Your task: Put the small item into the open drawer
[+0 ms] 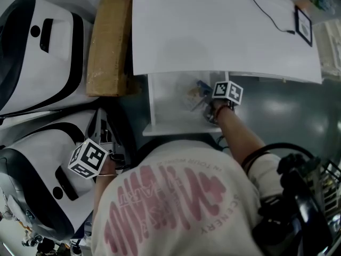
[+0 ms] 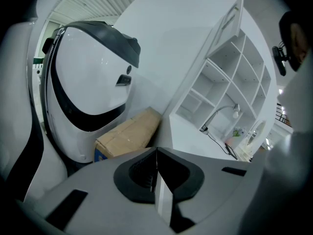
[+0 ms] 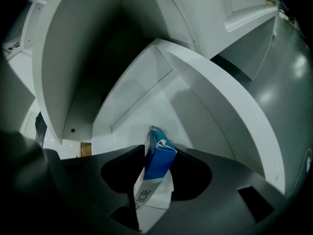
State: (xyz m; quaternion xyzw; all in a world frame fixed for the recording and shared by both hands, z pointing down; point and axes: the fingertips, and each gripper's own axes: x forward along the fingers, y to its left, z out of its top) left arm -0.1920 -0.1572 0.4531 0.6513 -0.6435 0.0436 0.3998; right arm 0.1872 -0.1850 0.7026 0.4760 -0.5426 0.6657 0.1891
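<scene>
At the far left I see two large white shells with black bands (image 1: pixel 37 52), and my left gripper (image 2: pixel 156 153) hangs beside the nearer one, well apart from the drawer. Its jaws are pressed together with nothing between them, and its marker cube (image 1: pixel 88 158) shows at my left side. A long cardboard box (image 1: pixel 109 41) stands just beside the left edge of the white table (image 1: pixel 213 31), between the shells and the table. In the left gripper view a white shelf unit (image 2: pixel 230 77) and a bent lamp (image 2: pixel 225 114) stand along the table's far side.

The open drawer (image 1: pixel 160 108) is pulled out from under the table's near edge, towards my shirt (image 1: pixel 176 207). A few blurred small things lie in it; I cannot make them out.

My right gripper (image 3: pixel 159 148) reaches down into the drawer near its right wall. Its jaws stand parted to the width of a small blue-and-white carton (image 3: pixel 159 163), which sits between them, tilted, with both jaws against its sides, over the drawer's white floor.

Towards the table's right edge a black cable (image 1: pixel 266 12) runs to a black-framed device (image 1: pixel 303 25).
</scene>
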